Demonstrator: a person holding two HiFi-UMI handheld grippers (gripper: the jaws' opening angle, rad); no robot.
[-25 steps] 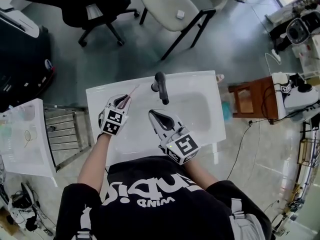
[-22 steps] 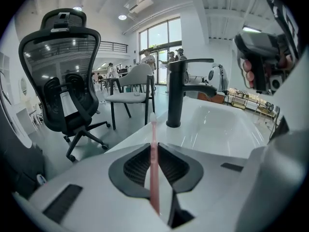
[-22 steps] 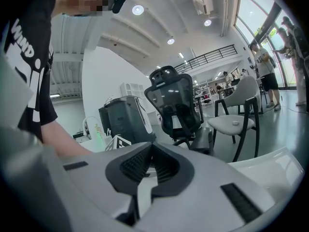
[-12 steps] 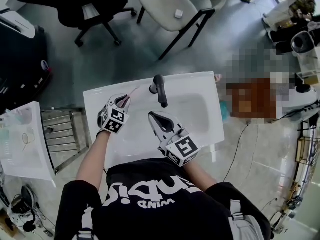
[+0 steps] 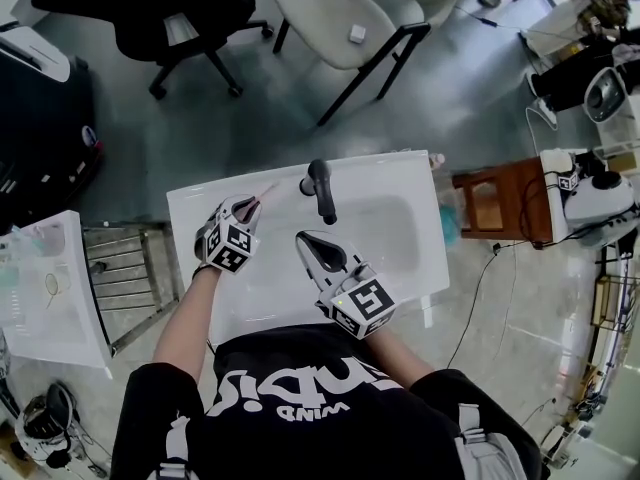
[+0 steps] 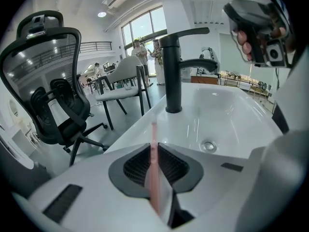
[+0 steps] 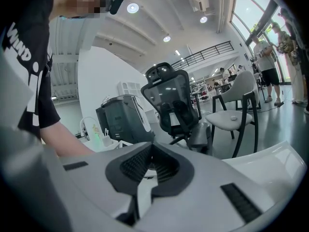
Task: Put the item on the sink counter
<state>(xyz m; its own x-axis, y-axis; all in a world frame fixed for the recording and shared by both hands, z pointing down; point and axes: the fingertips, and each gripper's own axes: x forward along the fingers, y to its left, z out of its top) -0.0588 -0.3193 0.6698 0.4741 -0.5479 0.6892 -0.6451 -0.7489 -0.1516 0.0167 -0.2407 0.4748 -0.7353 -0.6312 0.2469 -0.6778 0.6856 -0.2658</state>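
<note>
The left gripper (image 5: 244,204) is clamped narrowly on a thin pink stick (image 5: 263,189), the task's item. In the left gripper view the stick (image 6: 153,139) runs up between the ribbed pads and pokes out past the tips, aimed at the counter (image 6: 137,132) left of the faucet (image 6: 172,71). From the head view the gripper sits over the counter's (image 5: 195,200) flat strip left of the faucet (image 5: 320,186), tilted down. That seems the right pose for laying the stick flat there, clear of the basin (image 5: 395,218), so it can't roll toward the drain (image 6: 208,146). Whether the tip already touches the counter I cannot tell.

The right gripper (image 5: 312,247) hangs in front of the faucet over the basin, jaws together with nothing between them (image 7: 150,149). It looks parked out of the way, since a stick this light needs one hand.
</note>
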